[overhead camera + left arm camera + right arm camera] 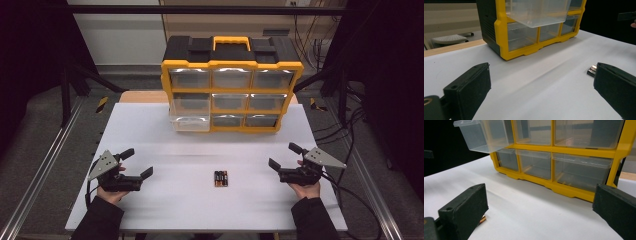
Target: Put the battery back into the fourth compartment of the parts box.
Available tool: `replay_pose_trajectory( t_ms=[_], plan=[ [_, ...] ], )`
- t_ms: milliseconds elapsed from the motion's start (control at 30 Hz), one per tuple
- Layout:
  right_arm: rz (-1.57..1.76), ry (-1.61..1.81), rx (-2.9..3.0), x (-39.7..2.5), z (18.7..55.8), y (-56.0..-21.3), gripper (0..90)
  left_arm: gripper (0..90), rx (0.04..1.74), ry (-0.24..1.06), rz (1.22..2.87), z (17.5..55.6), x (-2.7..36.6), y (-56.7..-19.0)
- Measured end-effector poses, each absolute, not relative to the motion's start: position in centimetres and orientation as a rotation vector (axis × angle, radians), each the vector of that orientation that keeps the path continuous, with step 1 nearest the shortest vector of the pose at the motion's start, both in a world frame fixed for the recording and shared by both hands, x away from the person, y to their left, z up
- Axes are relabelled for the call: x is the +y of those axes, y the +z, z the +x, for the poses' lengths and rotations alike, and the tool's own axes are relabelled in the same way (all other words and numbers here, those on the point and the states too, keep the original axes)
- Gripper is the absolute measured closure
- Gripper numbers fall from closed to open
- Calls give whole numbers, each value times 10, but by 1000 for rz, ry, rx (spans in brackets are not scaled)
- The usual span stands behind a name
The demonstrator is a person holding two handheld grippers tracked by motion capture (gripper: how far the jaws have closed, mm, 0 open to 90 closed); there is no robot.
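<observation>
Two grippers are in my hands, and both stand spread wide with nothing between their jaws: my left gripper (135,163) rests at the left of the white table (165,200), my right gripper (282,156) at the right. From the high view, the batteries (221,178), a small cluster lying side by side, sit on the table between the two grippers, somewhat nearer the right one and touched by neither. Behind them stands the yellow and black drawer organizer (231,90), with one clear drawer (190,122) at its lower left pulled out. My left gripper view catches that drawer (539,12) from below and the battery ends (592,70) just beside my far jaw. My right gripper view shows a copper-tipped battery (482,219) peeking out past one jaw.
</observation>
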State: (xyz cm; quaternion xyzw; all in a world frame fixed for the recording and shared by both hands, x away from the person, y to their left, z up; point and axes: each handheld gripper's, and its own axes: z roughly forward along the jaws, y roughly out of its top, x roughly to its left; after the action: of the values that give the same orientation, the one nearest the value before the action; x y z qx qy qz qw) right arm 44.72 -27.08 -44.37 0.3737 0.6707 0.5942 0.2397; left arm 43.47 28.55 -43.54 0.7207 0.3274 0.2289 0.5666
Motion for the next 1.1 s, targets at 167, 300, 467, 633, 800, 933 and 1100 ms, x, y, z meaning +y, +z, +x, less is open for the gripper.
replay_pose_trajectory(
  t_ms=[167, 300, 467, 633, 800, 933, 1100],
  plan=[
    [1026, 1625, 1837, -271, 447, -444, 4, 7, 772, 540, 1689, 434, 284, -433],
    [1024, 1623, 1833, -271, 447, -444, 4, 9, 779, 537, 1694, 434, 281, -431],
    [1020, 1613, 1841, -270, 447, -444, 4, 11, 787, 525, 1689, 433, 274, -427],
    [1024, 1616, 1843, -270, 447, -444, 4, 12, 789, 526, 1695, 433, 265, -425],
    [1021, 1610, 1843, -270, 448, -444, 4, 13, 786, 509, 1698, 433, 253, -423],
    [1025, 1606, 1847, -270, 447, -444, 4, 13, 779, 502, 1719, 434, 237, -422],
    [1022, 1608, 1839, -271, 447, -444, 4, 13, 769, 495, 1758, 432, 218, -423]
  ],
)
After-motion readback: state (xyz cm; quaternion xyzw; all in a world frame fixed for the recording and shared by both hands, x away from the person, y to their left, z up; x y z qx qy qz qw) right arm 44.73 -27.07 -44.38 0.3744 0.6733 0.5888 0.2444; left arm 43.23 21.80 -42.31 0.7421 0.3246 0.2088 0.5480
